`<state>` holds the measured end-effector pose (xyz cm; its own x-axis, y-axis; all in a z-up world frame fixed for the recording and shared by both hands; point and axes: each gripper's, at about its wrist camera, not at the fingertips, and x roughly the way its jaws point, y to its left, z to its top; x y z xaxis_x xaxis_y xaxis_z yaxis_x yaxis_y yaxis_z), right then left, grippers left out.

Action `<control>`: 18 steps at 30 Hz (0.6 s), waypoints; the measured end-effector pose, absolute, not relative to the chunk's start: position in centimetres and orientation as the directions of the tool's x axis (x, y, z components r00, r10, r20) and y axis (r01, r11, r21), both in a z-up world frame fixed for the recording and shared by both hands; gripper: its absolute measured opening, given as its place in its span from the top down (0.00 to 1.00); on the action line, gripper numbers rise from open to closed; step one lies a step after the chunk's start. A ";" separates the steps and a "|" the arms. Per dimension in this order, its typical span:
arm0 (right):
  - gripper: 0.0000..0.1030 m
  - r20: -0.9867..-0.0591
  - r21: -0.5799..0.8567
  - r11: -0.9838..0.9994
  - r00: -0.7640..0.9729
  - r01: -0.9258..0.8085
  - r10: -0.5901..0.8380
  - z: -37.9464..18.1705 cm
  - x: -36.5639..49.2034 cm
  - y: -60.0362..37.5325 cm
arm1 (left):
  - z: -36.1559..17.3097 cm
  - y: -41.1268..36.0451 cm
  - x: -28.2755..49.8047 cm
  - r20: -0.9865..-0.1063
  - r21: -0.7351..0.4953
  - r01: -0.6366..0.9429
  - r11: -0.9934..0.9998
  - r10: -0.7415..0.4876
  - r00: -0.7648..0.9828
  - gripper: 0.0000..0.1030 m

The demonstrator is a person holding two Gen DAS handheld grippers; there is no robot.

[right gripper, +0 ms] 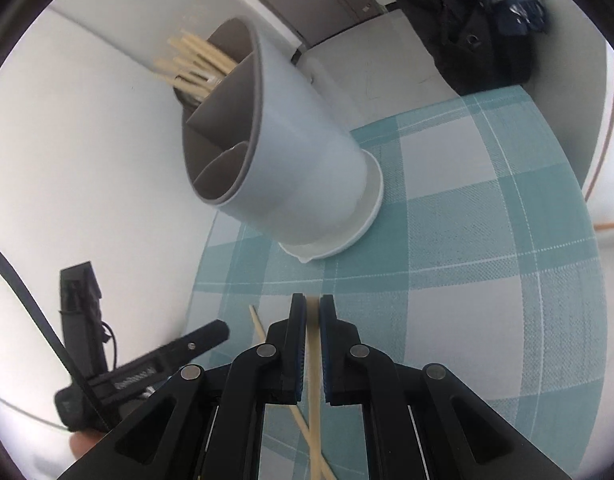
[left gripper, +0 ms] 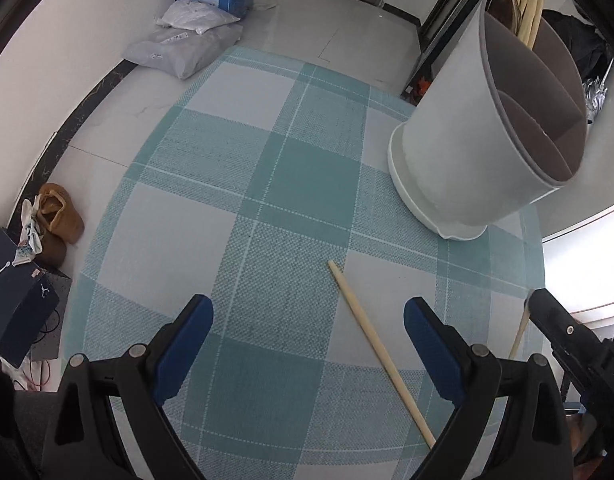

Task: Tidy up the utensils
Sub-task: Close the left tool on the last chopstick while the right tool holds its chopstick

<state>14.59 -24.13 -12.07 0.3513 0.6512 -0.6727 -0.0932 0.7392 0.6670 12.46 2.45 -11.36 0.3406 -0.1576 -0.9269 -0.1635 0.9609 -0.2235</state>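
Observation:
A white utensil holder (left gripper: 459, 148) (right gripper: 307, 160) with grey dividers stands on the teal checked cloth (left gripper: 235, 208) (right gripper: 467, 240); several pale chopsticks (right gripper: 195, 66) (left gripper: 529, 4) stick out of its far compartment. My right gripper (right gripper: 311, 304) is shut on one chopstick (right gripper: 314, 368), which runs back between the pads. It also shows at the right edge of the left wrist view (left gripper: 563, 332). A second chopstick (left gripper: 381, 350) (right gripper: 263, 330) lies loose on the cloth. My left gripper (left gripper: 307, 312) hangs open above the cloth, that loose chopstick just inside its right finger (left gripper: 427, 332).
Shoes (left gripper: 57, 220), a dark shoebox (left gripper: 15, 292) and bagged parcels (left gripper: 187, 44) lie on the floor left of the table. A black bag (right gripper: 479, 32) sits beyond the table's far edge. A person's finger (right gripper: 81, 446) shows under the left gripper's handle (right gripper: 147, 368).

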 end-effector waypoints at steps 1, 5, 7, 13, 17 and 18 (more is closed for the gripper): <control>0.94 -0.658 0.683 0.726 0.362 -0.080 0.660 -12.0 14.6 -24.7 | -11.6 2.4 12.6 -0.931 -0.217 -0.175 0.960 -0.150 0.333 0.09; 0.94 -0.625 0.711 0.699 0.393 -0.068 0.674 -11.1 14.5 -26.5 | -12.4 1.7 13.2 -0.947 -0.140 -0.161 0.977 -0.084 0.311 0.27; 0.94 -0.616 0.717 0.694 0.404 -0.068 0.676 -10.8 14.7 -26.9 | -12.4 0.9 13.4 -0.953 -0.096 -0.143 0.985 -0.049 0.300 0.31; 0.94 -0.601 0.712 0.696 0.428 -0.096 0.675 -9.4 14.8 -27.5 | -12.4 -0.8 13.3 -0.959 -0.009 -0.167 0.986 0.039 0.282 0.57; 0.94 -0.592 0.706 0.699 0.444 -0.118 0.672 -8.8 14.9 -27.3 | -12.2 -1.1 13.3 -0.951 -0.039 -0.207 0.978 0.027 0.307 0.90; 0.94 -0.593 0.703 0.701 0.446 -0.118 0.670 -8.8 14.9 -27.2 | -12.3 -1.1 13.5 -0.952 -0.051 -0.211 0.976 0.017 0.306 0.93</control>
<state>14.94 -27.23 -8.83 0.4463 0.6700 -0.5932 -0.1179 0.7012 0.7032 13.48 -1.10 -12.27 0.3060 0.0166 -0.9519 -0.2110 0.9762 -0.0508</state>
